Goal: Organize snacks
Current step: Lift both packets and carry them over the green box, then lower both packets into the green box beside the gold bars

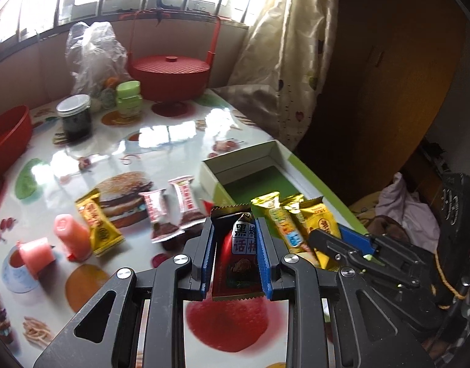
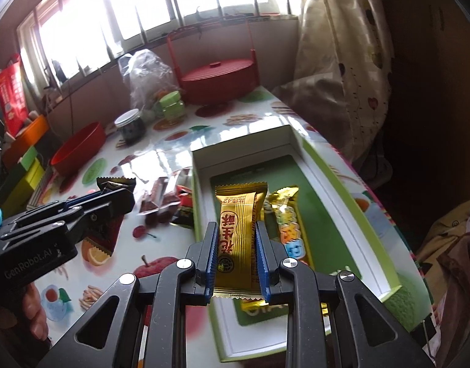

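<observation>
My left gripper [image 1: 234, 230] is shut on a dark red and black snack packet [image 1: 239, 260], held above the table. My right gripper [image 2: 235, 236] is shut on a gold packet with red print [image 2: 239, 205], held over the open green-and-white box [image 2: 326, 178]. A second gold packet with coloured letters [image 2: 291, 227] lies inside the box. In the right wrist view the left gripper [image 2: 118, 196] shows at the left with its dark packet [image 2: 115, 184]. On the table lie a yellow packet [image 1: 98, 227], two pink-white packets [image 1: 156, 211] and two pink jelly cups [image 1: 72, 236].
A red lidded basket [image 1: 170, 73], a green jar [image 1: 129, 98], a dark glass jar [image 1: 74, 116] and a plastic bag [image 1: 93, 52] stand at the far side. A red bowl [image 1: 8, 135] sits at the left edge. A curtain [image 1: 290, 61] hangs beyond the box.
</observation>
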`<state>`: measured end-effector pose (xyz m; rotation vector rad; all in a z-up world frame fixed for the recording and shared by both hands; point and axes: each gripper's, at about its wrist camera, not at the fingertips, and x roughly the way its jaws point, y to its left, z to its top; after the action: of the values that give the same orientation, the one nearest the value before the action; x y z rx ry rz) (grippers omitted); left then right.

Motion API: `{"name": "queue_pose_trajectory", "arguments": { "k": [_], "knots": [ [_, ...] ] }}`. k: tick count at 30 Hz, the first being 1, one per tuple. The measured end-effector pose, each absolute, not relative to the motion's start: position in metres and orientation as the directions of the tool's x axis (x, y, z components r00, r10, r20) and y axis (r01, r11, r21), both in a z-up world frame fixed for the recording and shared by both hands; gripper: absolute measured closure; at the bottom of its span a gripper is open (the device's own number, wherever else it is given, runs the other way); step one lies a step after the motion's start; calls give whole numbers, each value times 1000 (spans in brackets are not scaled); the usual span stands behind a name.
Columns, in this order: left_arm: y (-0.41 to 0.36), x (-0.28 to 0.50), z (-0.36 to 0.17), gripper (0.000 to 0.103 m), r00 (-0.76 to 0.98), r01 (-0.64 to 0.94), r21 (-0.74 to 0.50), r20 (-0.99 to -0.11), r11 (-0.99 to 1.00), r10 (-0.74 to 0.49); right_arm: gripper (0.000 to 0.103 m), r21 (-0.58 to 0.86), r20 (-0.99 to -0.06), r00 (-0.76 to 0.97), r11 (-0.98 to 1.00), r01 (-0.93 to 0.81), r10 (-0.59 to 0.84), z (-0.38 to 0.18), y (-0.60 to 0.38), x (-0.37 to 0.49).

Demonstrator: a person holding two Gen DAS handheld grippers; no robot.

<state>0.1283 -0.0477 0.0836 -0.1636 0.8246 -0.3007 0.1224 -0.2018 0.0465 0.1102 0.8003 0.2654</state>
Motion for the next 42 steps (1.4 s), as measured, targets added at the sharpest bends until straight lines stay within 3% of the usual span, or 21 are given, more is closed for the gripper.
{"name": "queue_pose_trajectory", "arguments": {
  "k": [20, 42],
  "knots": [
    [-88, 157, 78, 77, 571, 254, -325, -709, 911, -412, 81, 204, -710, 670, 974, -99, 217, 35, -241, 115],
    [-105, 178, 48, 77, 524, 220, -330, -754, 918, -396, 81, 172, -741, 653, 984, -39, 155, 20, -267, 127]
  ]
}}
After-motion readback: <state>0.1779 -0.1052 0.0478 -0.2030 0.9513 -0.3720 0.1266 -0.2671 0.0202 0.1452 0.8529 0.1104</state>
